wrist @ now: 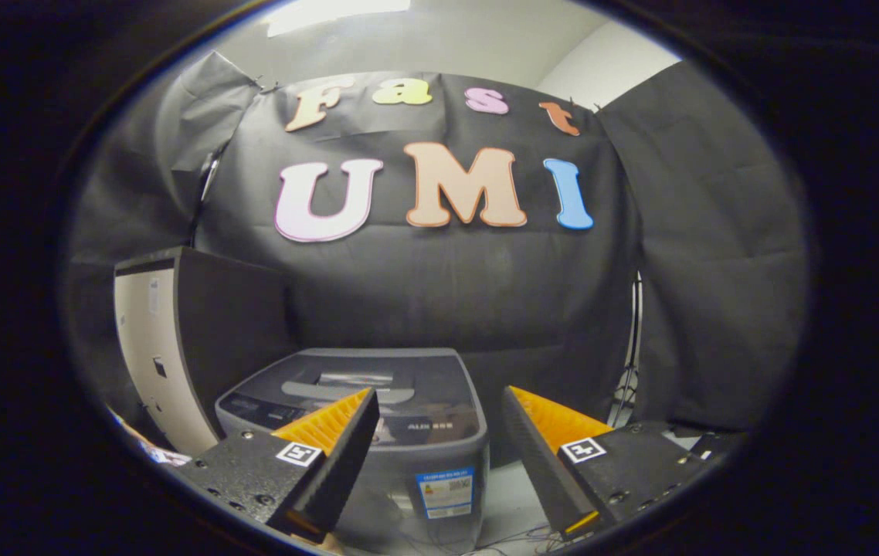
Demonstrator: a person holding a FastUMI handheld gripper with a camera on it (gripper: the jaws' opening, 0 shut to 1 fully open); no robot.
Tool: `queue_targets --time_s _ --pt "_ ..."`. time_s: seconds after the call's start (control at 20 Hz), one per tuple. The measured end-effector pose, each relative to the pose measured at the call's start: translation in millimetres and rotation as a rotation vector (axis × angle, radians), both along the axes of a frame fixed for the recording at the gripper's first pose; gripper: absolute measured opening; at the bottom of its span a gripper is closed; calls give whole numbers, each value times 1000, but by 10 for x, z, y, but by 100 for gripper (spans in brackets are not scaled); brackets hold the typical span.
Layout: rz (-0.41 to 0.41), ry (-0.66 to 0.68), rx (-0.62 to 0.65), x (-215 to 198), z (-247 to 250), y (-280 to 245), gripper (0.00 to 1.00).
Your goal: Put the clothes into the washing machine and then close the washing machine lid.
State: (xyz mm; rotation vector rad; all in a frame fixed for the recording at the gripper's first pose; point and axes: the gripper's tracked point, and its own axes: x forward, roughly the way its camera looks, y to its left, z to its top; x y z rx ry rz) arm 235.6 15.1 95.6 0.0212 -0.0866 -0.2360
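A grey top-loading washing machine [401, 432] stands ahead of me, below and beyond the fingers, with its lid [354, 386] lying flat and shut on top. My gripper [439, 401] hovers above and in front of it, fingers spread wide apart with nothing between them. The left finger [331, 440] overlaps the machine's front left corner; the right finger [540, 448] sits just off its right side.
A tall cabinet [177, 340] with a pale front and dark side stands left of the washer. Black cloth walls close in behind and to the right. A stand's thin legs [629, 386] show right of the machine, over a pale floor [509, 494] with cables.
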Motion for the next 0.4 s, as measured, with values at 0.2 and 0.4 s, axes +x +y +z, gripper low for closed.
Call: queue_targets --time_s 0.2,0.4 --pt "-9 39 37 -126 -210 -1 97" --pt "-14 63 60 -236 -341 22 97"
